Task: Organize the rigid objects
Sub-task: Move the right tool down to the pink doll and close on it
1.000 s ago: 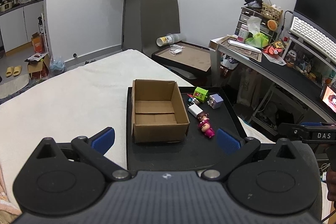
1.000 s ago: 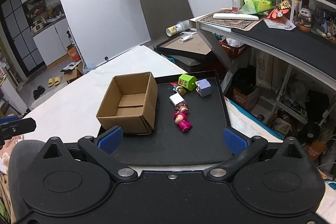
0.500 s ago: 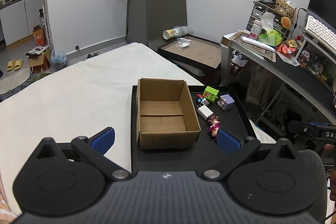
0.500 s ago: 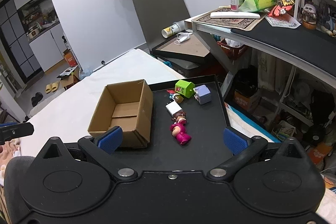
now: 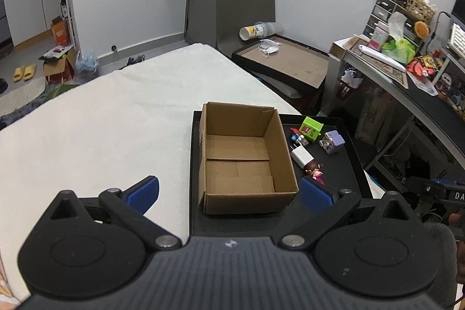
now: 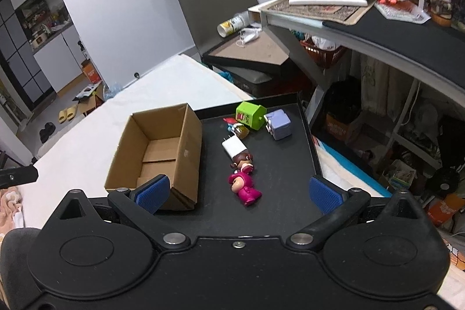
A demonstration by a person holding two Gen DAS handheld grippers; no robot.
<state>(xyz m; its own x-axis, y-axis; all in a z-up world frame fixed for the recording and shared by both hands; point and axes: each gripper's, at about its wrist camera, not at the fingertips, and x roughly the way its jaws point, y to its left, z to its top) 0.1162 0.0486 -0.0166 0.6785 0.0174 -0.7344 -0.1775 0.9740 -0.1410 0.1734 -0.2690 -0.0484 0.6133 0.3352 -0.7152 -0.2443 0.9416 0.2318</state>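
An empty open cardboard box (image 5: 244, 159) (image 6: 158, 150) stands on the left part of a black tray (image 5: 334, 164) (image 6: 284, 164). To its right lie a green cube toy (image 6: 250, 115), a lilac cube toy (image 6: 277, 124), a white charger plug (image 6: 234, 148), a small red and blue figure (image 6: 232, 125) and a pink doll (image 6: 244, 179). My left gripper (image 5: 229, 192) hovers open just in front of the box. Nothing is held in my right gripper (image 6: 238, 192), which stands open above the tray's near part, close to the pink doll.
The tray lies on a white bed (image 5: 101, 121). A grey chair (image 5: 245, 2) and a framed board (image 5: 284, 60) stand behind. A cluttered desk (image 6: 377, 19) runs along the right. Shoes and a carton (image 5: 58, 66) sit on the floor at far left.
Both grippers have moved forward toward the tray, so the box and toys look larger and nearer. Neither gripper's opening has changed.
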